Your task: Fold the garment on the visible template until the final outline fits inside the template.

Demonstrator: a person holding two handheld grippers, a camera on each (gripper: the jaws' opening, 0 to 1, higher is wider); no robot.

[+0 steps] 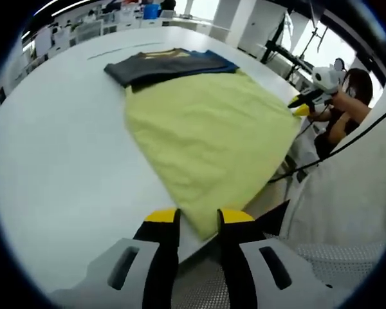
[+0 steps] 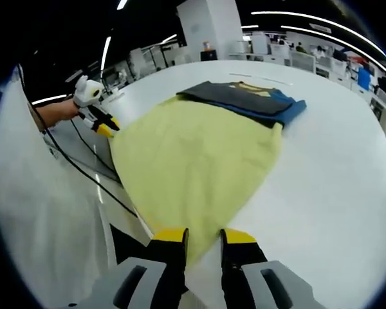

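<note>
Garment: yellow garment (image 1: 209, 138) spread flat on the white surface (image 1: 64, 148), reaching its near edge
Left gripper (image 1: 199, 222): fingers narrow, closed on one near corner of the yellow garment
Right gripper (image 2: 204, 239): fingers narrow, gripping the other near corner
Beyond: folded dark clothes (image 2: 244, 98), grey over blue, touching the garment's far edge
Left gripper view, right side: a person's hand (image 1: 321, 109)

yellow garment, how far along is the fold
Early. Done: the yellow garment lies spread flat on the table, beside a dark folded pile. In hand: the left gripper and right gripper each pinch a near corner. Left: every fold; no template outline is visible.
</note>
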